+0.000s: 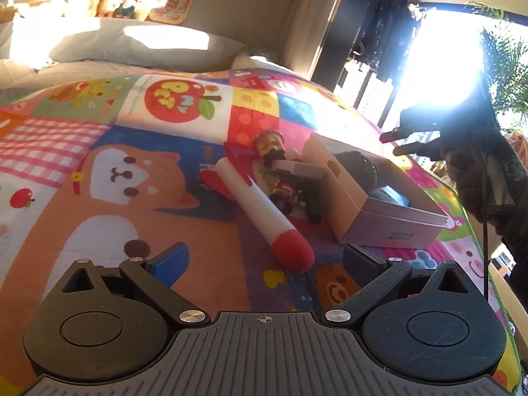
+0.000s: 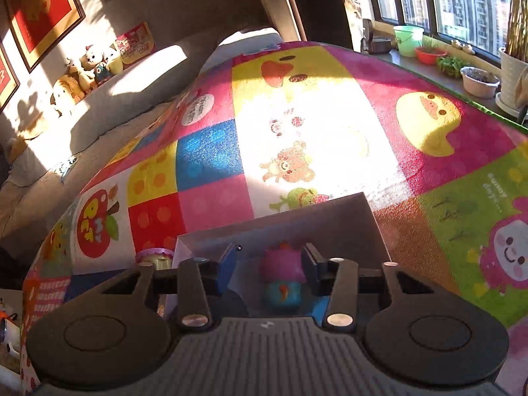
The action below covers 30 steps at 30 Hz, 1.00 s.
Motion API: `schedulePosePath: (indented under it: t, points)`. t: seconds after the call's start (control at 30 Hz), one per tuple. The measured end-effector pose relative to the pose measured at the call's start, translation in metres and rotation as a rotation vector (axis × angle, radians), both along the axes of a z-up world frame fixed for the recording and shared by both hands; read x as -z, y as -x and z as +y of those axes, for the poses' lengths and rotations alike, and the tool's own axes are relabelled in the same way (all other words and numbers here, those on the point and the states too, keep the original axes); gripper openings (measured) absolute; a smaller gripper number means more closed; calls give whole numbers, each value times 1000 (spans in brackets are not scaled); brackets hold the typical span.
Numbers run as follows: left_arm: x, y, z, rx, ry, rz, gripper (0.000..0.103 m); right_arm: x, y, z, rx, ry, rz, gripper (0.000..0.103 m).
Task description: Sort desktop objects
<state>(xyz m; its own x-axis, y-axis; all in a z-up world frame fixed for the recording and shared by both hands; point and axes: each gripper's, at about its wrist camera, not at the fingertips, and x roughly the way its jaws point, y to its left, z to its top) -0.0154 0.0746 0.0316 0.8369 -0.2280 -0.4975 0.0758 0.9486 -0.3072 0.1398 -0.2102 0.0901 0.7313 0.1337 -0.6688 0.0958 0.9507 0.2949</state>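
While low sunlight falls across the bright cartoon mat (image 1: 138, 178), the left gripper (image 1: 265, 254) hangs just above it with its jaws spread wide and nothing between them. Just ahead of it lies a white toy with a red foam tip (image 1: 264, 211). The tip points toward the camera, and red fins stick out near the far end. Two small figures lie beside that toy, one (image 1: 270, 145) near its far end and another (image 1: 283, 194) closer in, both between the toy and an open cardboard box (image 1: 389, 231). The box sits on the mat to the right. Inside it are a dark plush toy (image 1: 356, 168) against the far wall and something blue nearer the front that cannot be made out. In the left wrist view the right gripper (image 1: 392, 143) is a dark shape against the glare from the window, held over the far side of the box with its fingertips a little apart and nothing visible between them. In its own view the right gripper (image 2: 270, 257) looks down into the box (image 2: 297, 224), jaws partly apart. A pink and blue toy figure (image 2: 283, 277) shows in the gap. Its right side is close against one finger, and clear space separates it from the blue pad (image 2: 227, 270) on the other. Just left of the box a small thing with a frilly purple top (image 2: 155, 255) peeks out.
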Motion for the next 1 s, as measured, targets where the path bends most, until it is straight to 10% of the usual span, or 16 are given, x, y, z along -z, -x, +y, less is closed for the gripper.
schedulePosePath:
  t: [0.37, 0.67, 0.8, 1.0]
  points:
    - [2, -19, -37, 83, -166, 7, 103, -24, 97, 92, -369, 254, -215, 32]
    - [17, -48, -52, -19, -444, -12, 103, -19, 17, 151, -401, 288, -15, 35]
    - [15, -42, -7, -148, -334, 6, 103, -4, -56, 147, -284, 248, 73, 57]
    - [16, -38, 33, -160, -76, -3, 103, 30, -119, 173, -271, 265, 171, 47]
